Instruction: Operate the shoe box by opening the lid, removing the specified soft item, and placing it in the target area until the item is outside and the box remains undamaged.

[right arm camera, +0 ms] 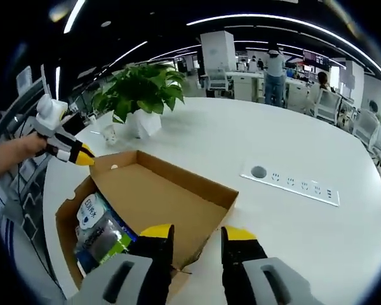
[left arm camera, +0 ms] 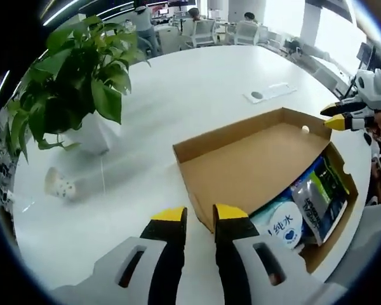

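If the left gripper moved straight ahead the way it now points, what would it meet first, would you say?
Probably the near corner of the open box, just ahead of the left gripper; its open jaws straddle that corner, though depth is hard to judge.

- White-and-blue soft pack (left arm camera: 284,227) inside the shoe box (left arm camera: 241,168): Chinese characters "纯水" legible on its blue label in the left gripper view.
- Remaining packages in the box: printing too small to read.
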{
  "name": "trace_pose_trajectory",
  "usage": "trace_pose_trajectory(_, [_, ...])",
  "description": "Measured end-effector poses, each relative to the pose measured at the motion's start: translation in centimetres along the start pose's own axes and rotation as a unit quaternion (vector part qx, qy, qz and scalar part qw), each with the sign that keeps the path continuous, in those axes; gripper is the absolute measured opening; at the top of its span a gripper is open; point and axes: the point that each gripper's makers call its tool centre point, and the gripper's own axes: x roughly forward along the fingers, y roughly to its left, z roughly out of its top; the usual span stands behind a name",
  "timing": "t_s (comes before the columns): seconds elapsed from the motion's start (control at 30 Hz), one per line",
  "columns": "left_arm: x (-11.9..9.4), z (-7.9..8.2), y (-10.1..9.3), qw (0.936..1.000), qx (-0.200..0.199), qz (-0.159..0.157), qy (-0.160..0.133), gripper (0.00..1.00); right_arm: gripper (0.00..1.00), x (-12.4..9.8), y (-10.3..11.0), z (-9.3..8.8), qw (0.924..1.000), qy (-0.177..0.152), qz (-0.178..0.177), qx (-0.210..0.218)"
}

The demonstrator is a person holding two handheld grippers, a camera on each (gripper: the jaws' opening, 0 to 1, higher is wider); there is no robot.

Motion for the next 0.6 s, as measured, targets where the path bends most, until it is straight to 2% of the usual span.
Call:
trace_pose_trajectory(0.23, [-1.4, 0.1, -0.5, 0.9999, 0.005, -0.001, -0.016, 0.19, 0.34, -1.1, 0.9, 0.3, 0.9997, -0.013, 0.01, -0.017])
trace_pose_trajectory(0.6, [-2.9, -0.3, -2.2, 0.9994, 0.008, -0.012, -0.031, 0.22, 0.38, -3.0, 2.4, -0.8, 0.9985, -0.022, 0.021, -0.046])
